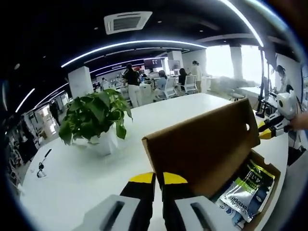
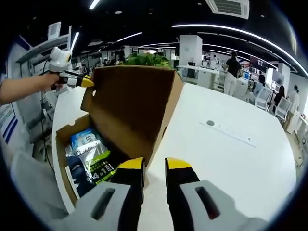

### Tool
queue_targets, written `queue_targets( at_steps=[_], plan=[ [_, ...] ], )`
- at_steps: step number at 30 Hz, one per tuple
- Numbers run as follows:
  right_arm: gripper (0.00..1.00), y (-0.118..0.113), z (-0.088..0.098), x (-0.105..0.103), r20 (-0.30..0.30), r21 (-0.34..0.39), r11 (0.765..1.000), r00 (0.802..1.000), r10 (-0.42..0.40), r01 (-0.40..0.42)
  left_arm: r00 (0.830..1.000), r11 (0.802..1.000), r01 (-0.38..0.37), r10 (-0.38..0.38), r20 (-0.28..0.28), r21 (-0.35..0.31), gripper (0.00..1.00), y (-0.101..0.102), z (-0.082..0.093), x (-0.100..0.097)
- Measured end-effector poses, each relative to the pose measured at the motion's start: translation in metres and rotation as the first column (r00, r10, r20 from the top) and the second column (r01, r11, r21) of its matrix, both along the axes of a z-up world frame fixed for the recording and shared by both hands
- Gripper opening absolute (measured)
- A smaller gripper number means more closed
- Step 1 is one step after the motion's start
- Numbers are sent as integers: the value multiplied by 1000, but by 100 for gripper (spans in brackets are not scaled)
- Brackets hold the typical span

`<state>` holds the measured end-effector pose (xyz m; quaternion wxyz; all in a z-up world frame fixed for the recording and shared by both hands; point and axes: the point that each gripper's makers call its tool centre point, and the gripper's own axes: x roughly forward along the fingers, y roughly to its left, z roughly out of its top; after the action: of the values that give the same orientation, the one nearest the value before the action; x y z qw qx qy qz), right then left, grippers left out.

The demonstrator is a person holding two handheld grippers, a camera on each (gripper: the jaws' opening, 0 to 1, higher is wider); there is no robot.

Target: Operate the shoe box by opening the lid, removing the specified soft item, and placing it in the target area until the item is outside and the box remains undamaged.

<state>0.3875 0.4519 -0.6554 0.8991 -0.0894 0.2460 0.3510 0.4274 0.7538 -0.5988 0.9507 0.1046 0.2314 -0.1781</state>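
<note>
Already you're standing the lid (image 2: 132,103) upright, your left gripper (image 2: 85,82) pinching its far corner while the right gripper (image 2: 155,168) is hovering narrowly parted, empty. Soft packets (image 2: 91,156) are lying inside the shoe box (image 1: 262,166). Pulling harder risks tearing the hinge; the lid is hiding the box's far interior

Shoe box (image 1: 250,192), lid (image 1: 202,144) raised.
Soft packet (image 1: 248,190) inside; potted plant (image 1: 96,118) left on white table (image 1: 62,187); right gripper (image 1: 269,127) at lid's far edge.
</note>
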Motion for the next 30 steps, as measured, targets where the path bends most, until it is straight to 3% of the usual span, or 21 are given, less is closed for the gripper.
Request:
queue_targets(
  at_steps=[13, 21, 30],
  plan=[
    [2, 6, -13, 1, -20, -14, 1000, 1000, 6, -6, 1000, 1000, -11, 11, -17, -9, 4, -2, -9, 13],
    [1, 6, -14, 5, 19, -52, 998, 999, 29, -28, 999, 999, -30, 30, -29, -15, 5, -2, -17, 23],
    [1, 8, -15, 10, 49, -91, 995, 997, 54, -50, 996, 999, -50, 50, -79, 2, 6, 0, -40, 30]
  ],
)
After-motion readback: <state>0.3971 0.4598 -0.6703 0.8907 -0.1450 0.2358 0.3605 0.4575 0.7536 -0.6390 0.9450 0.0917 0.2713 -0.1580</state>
